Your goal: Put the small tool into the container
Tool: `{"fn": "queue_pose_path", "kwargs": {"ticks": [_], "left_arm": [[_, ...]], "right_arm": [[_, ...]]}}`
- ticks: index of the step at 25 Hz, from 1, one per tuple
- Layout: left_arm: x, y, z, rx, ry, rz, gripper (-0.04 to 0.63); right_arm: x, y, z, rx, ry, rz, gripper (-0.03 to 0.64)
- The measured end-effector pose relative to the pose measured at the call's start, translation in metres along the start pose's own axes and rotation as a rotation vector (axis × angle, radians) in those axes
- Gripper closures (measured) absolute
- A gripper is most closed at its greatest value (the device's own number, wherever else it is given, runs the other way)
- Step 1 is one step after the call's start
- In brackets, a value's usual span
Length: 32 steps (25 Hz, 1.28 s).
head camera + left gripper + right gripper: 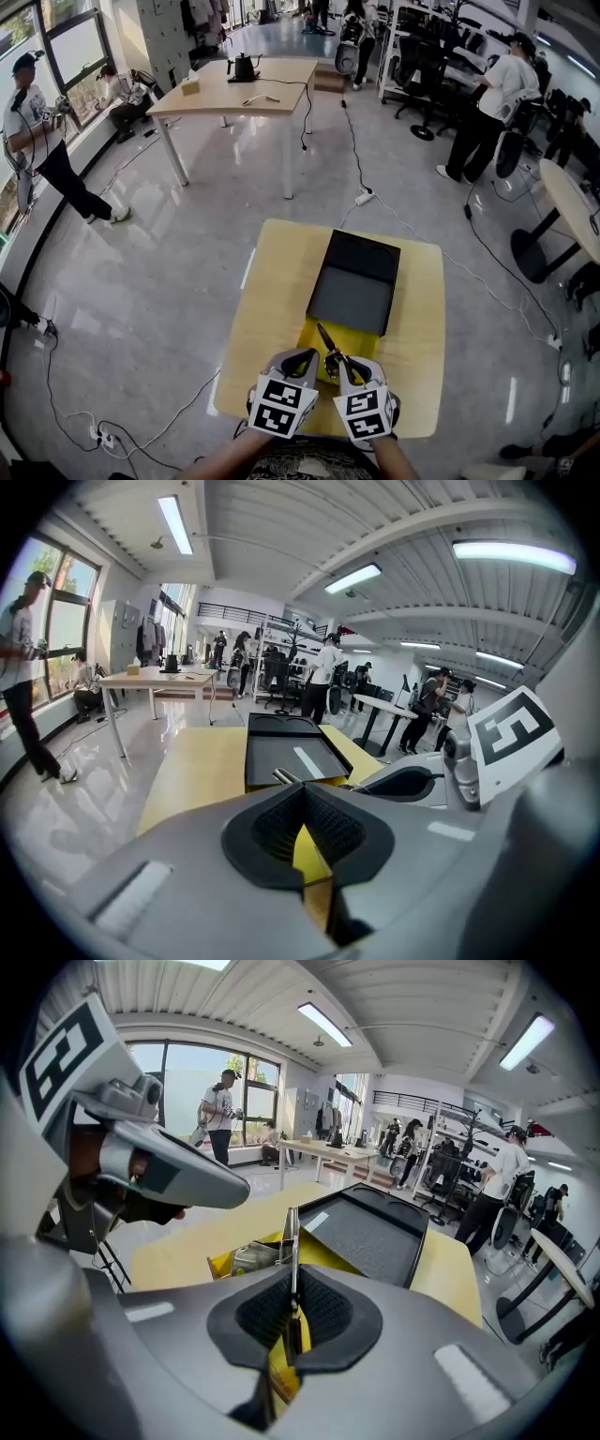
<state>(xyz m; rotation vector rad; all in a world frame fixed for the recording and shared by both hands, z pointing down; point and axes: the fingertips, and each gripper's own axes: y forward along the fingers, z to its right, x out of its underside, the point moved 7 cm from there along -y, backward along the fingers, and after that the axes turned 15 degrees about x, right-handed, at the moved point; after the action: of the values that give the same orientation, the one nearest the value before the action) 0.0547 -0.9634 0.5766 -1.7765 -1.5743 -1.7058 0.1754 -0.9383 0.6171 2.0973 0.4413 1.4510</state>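
An open case lies on the yellow table (281,281); its yellow container (314,339) faces me and the black lid (353,281) lies flat behind it. My right gripper (349,364) is shut on a small metal tool (328,341), whose thin end points up and away over the yellow container (234,1258). In the right gripper view the tool (292,1237) rises straight out of the closed pads of my right gripper (293,1283). My left gripper (302,356) hovers just to the left, jaws shut with nothing visible between them (305,799). The tool's tip (286,777) shows beyond it.
The black lid (281,757) takes up the table's middle. Bare yellow tabletop (422,309) lies either side of the case. A second table (234,89) stands far off, cables (361,192) run across the grey floor, and several people stand around the room.
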Motion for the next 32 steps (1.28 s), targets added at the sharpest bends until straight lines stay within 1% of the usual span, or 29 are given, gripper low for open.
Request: {"fn": "queue_pose_path", "kwargs": {"ticks": [3,5,8,13,17,19,23,27,32], "left_arm": [[-0.020,0.013,-0.008,-0.012,-0.005,-0.002,0.578],[-0.025,0.013,-0.010,-0.021,-0.006,-0.005,0.578],[-0.015,0.005,-0.007,-0.029,-0.007,-0.007,0.578],[0.003,0.000,-0.004,-0.020,-0.011,-0.016,0.578],[-0.018,0.016,0.009,-0.023,-0.011,-0.018,0.578],[-0.018,0.014,0.009,-0.026,-0.010,-0.018,0.578],[0.004,-0.010,-0.003,-0.033,-0.016,-0.018,0.578],[0.001,-0.014,-0.010,-0.034,-0.018,-0.013,0.578],[-0.001,-0.036,-0.005,-0.026,-0.012,-0.012,0.578]], "right_arm": [[-0.009,0.021,0.017,-0.007,-0.025,-0.017,0.611],[-0.010,0.026,0.020,-0.007,-0.035,-0.024,0.611],[0.000,0.027,0.009,-0.011,-0.044,-0.037,0.611],[0.014,0.033,-0.009,-0.013,-0.076,-0.049,0.609],[0.011,0.035,0.015,-0.018,-0.105,-0.063,0.609],[0.012,0.037,0.013,-0.018,-0.109,-0.070,0.607],[0.021,0.037,-0.018,-0.014,-0.089,-0.101,0.607],[0.019,0.041,-0.021,-0.024,-0.046,-0.120,0.601],[0.011,0.025,-0.035,-0.043,-0.006,-0.131,0.583]]}}
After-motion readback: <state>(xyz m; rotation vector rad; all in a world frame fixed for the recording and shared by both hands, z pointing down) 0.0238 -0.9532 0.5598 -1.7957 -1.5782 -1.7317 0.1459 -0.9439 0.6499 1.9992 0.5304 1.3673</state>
